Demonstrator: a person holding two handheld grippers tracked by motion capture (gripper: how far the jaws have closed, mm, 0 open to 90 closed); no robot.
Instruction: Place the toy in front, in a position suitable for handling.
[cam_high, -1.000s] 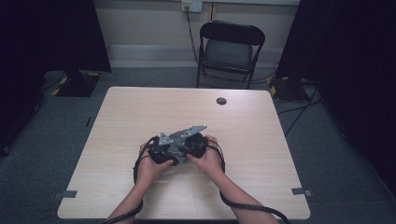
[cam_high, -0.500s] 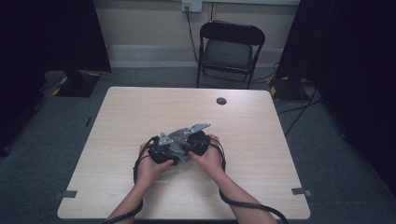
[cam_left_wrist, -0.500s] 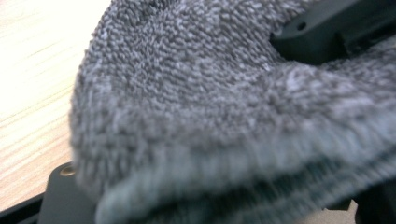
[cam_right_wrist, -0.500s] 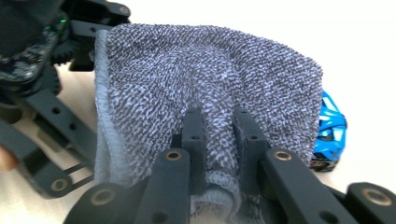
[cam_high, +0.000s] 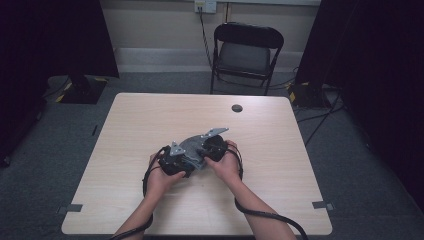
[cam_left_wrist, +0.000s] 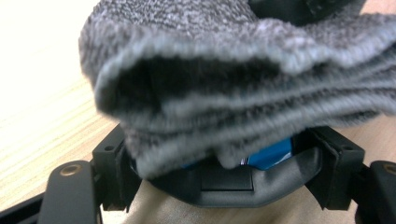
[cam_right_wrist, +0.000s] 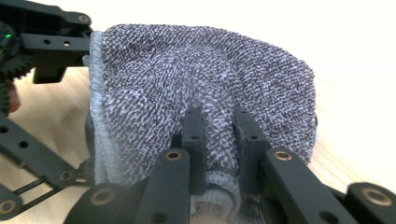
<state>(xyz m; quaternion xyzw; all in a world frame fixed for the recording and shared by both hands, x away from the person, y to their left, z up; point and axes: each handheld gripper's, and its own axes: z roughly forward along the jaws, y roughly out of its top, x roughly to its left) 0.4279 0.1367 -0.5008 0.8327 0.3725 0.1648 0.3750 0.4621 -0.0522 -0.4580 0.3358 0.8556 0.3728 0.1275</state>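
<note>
Pinching a fold of the grey cloth (cam_right_wrist: 205, 107) over mid-desk (cam_high: 125, 130), right gripper (cam_right_wrist: 218, 122) jaws nearly closed; left gripper (cam_left_wrist: 224, 172) jaws spread wide inside its opening, likely to stretch it.

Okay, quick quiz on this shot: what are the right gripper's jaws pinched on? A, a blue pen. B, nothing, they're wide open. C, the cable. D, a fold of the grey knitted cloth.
D: in the right gripper view the right gripper has its two black jaws close together with a ridge of the grey knitted cloth squeezed between them.
</note>
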